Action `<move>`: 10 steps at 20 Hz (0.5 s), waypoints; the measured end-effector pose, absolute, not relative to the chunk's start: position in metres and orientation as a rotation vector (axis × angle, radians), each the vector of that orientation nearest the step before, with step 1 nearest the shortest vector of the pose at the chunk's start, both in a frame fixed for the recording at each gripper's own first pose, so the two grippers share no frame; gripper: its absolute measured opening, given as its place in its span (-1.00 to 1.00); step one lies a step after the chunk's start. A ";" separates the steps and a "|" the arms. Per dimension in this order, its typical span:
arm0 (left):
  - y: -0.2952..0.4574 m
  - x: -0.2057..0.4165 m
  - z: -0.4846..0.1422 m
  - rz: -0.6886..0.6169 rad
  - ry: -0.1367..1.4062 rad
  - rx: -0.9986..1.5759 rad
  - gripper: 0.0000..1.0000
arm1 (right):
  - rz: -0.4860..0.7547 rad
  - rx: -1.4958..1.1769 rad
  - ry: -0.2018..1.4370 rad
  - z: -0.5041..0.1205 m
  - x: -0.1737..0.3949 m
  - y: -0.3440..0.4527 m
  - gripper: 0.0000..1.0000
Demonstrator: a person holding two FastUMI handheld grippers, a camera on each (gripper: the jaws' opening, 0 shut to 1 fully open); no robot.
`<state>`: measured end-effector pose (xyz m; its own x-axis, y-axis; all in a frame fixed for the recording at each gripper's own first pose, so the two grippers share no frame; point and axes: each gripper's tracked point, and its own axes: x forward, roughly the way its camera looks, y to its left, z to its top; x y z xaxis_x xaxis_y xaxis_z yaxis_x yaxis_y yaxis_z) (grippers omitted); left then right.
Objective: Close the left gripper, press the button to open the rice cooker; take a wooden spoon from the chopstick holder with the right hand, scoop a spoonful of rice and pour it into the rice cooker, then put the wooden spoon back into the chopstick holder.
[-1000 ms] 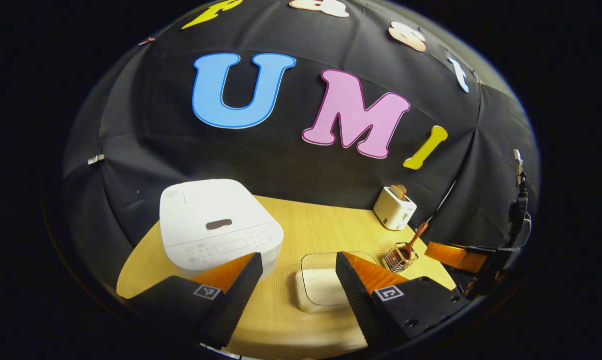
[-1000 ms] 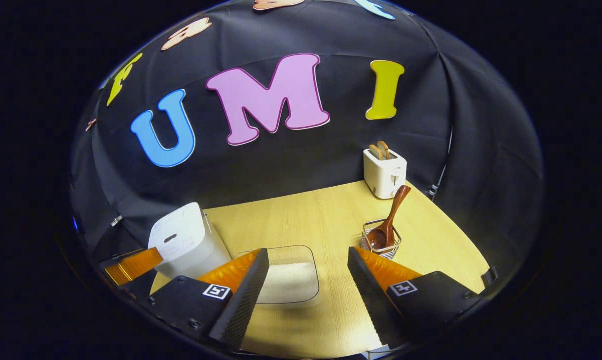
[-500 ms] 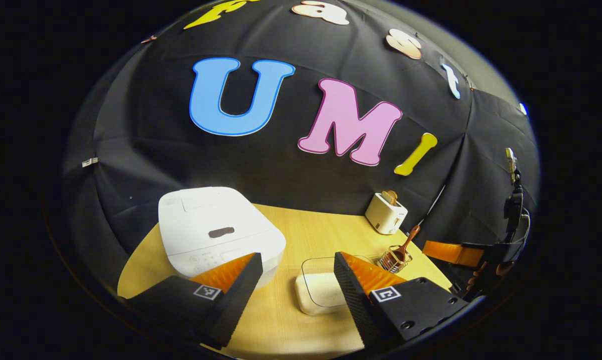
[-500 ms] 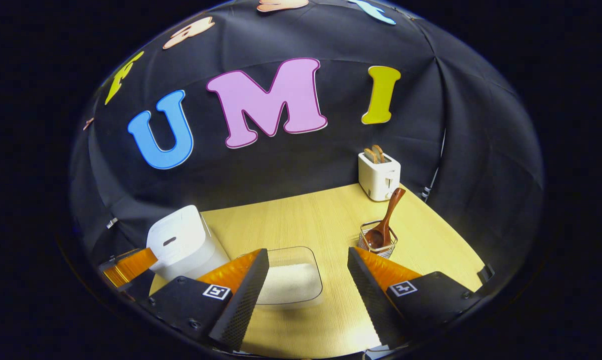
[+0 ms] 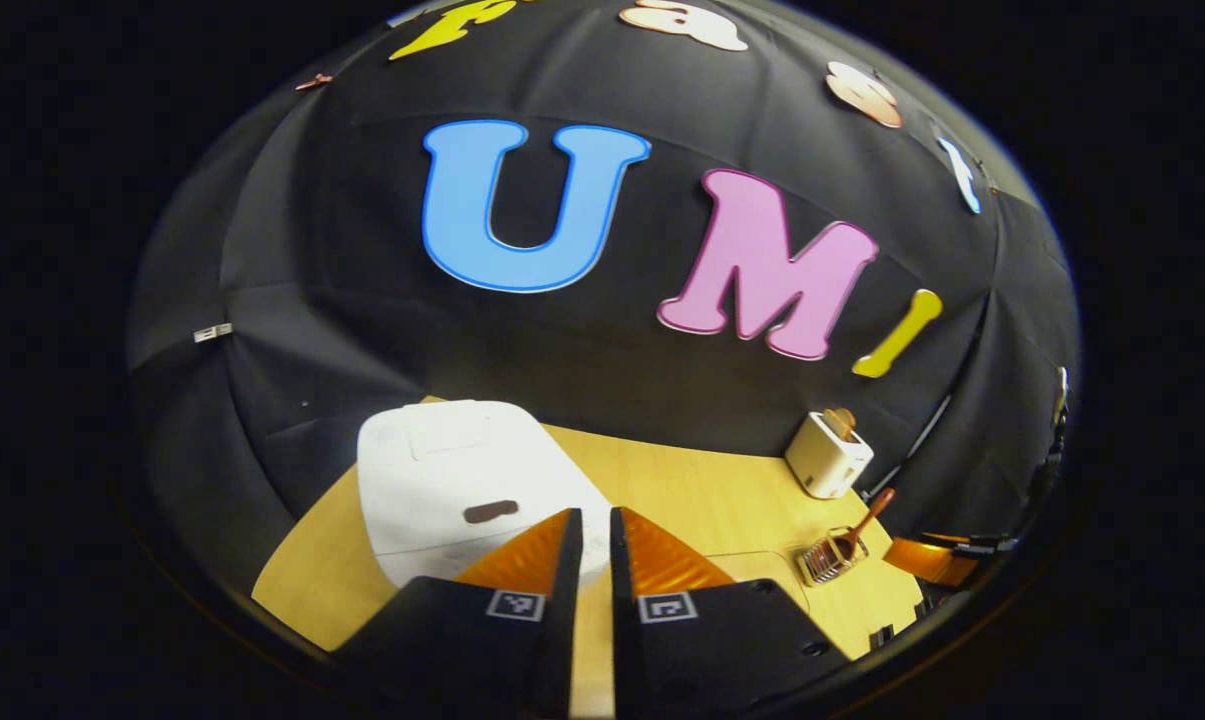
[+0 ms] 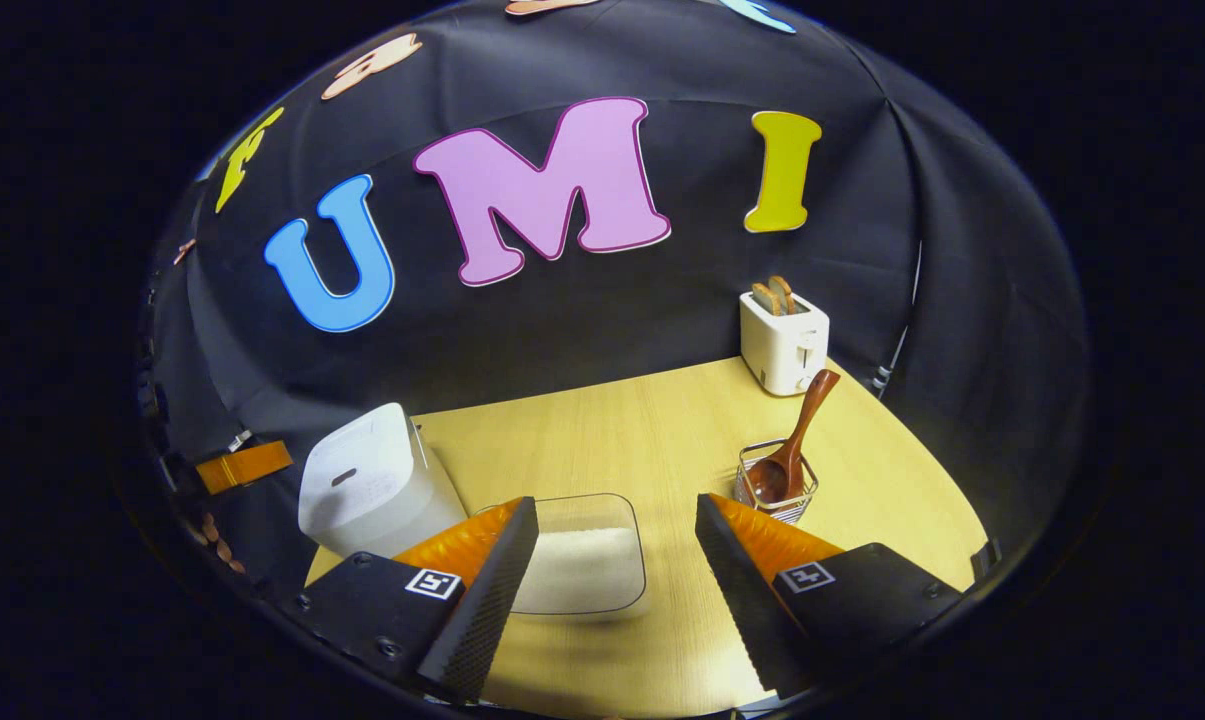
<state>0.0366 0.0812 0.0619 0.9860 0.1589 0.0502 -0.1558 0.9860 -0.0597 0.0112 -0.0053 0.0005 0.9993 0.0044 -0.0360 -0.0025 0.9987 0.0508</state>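
The left gripper (image 5: 589, 530) has its fingers drawn to a narrow slit, holding nothing, with the lidded rice cooker (image 5: 462, 480) just beyond their tips, while the right gripper (image 6: 617, 540) has its fingers spread wide, the wooden spoon (image 6: 792, 440) leaning in the chopstick holder (image 6: 777, 490) just past the right-hand finger.
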 end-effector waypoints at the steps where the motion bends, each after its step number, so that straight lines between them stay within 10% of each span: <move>1: 0.092 0.042 0.063 0.184 -0.047 -0.076 -0.84 | 0.008 0.055 0.041 0.000 0.012 -0.008 0.97; 10: 0.143 0.113 0.040 0.224 0.131 -0.168 -0.89 | 0.005 0.085 0.104 -0.020 0.019 -0.031 0.97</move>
